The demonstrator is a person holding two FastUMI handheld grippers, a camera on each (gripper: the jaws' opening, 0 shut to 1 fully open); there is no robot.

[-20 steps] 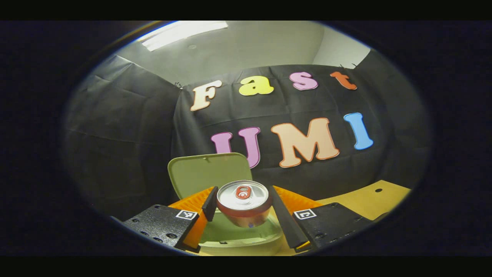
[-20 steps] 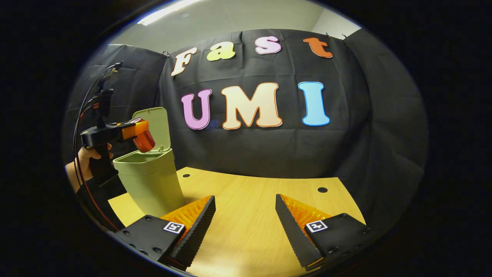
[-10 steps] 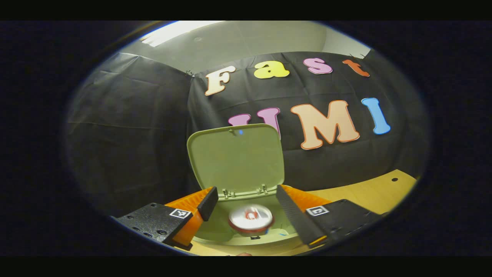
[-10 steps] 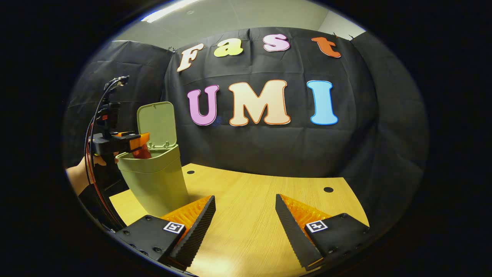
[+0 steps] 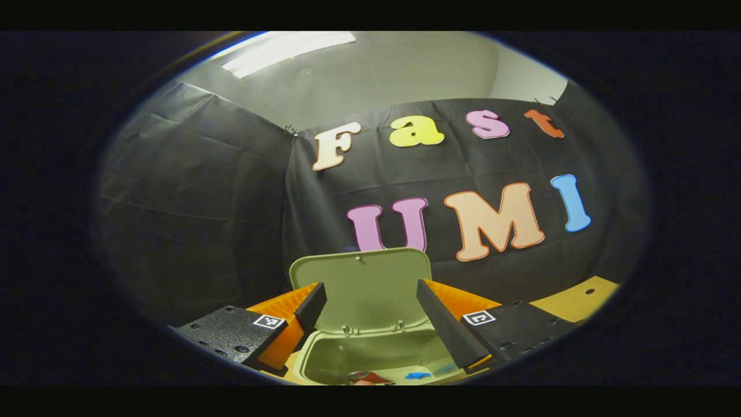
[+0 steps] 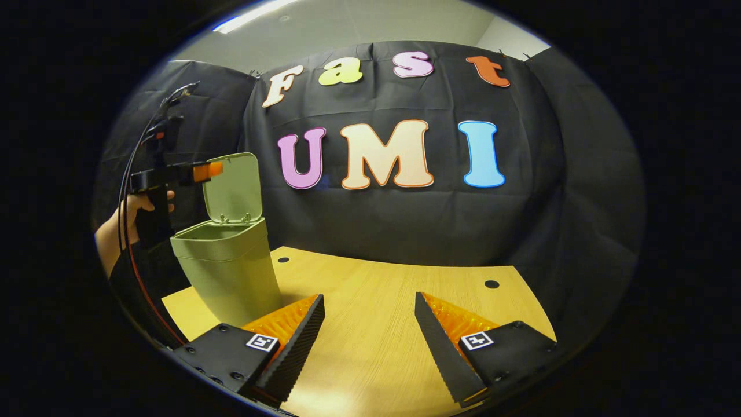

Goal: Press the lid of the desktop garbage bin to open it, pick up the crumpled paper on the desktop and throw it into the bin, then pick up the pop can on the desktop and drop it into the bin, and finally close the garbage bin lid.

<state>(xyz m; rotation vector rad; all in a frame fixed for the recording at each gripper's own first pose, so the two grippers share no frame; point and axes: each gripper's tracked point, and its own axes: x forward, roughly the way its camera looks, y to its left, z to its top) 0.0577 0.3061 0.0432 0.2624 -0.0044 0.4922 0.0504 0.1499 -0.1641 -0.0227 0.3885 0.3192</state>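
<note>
Left gripper view shows our left gripper wide open and empty above the green bin; its raised lid stands straight ahead, nearer to it than our equally open, empty right gripper.

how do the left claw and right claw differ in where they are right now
The left claw hangs above the open green plastic bin, facing its raised lid; the right claw sits low over the bare wooden tabletop, beside the bin. In the right gripper view, the left claw is level with the lid top. Both are open and hold nothing.
</note>
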